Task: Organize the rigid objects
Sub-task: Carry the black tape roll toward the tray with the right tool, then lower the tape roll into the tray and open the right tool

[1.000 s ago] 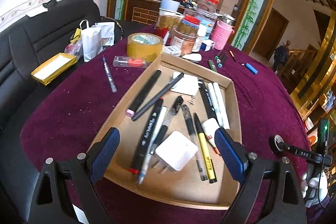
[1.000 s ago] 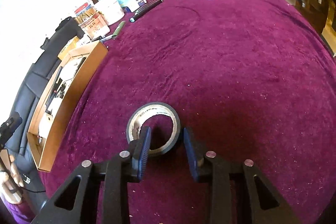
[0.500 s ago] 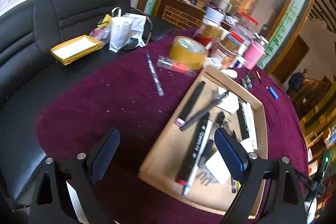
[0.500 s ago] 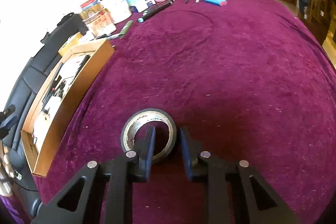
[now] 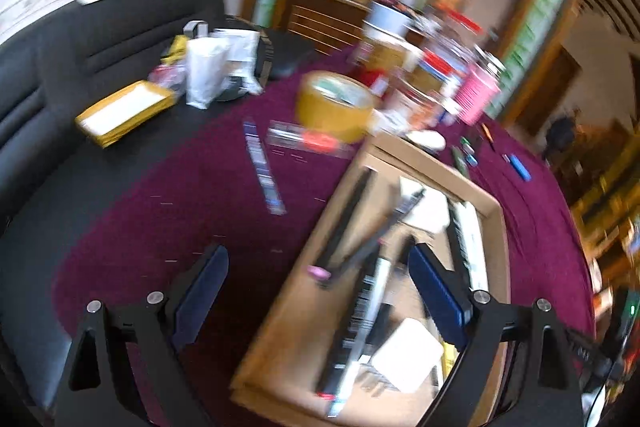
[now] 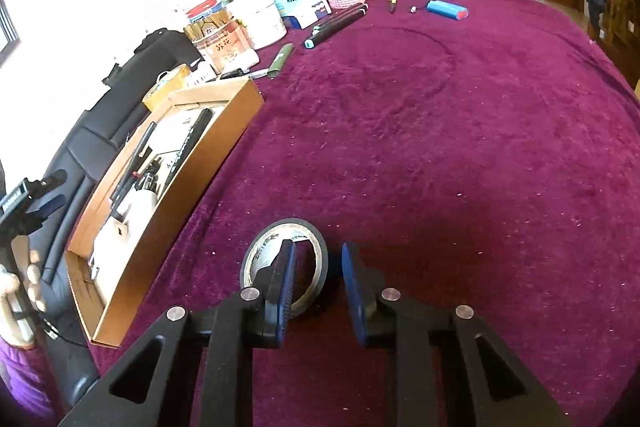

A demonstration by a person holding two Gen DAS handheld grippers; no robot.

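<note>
Right gripper (image 6: 316, 275): bottom centre of the right wrist view, pointing steeply down. Jaws have just been closing and now stand narrow, one finger (image 6: 282, 281) inside a tape roll (image 6: 286, 259), the other outside it. Can't tell whether the pads actually press on the ring wall.

Left gripper (image 5: 316, 291): lower part of the blurred left wrist view, jaws wide apart, nothing between the pads. A bare hand (image 6: 18, 291) holds its handle at the left edge of the right wrist view.
</note>
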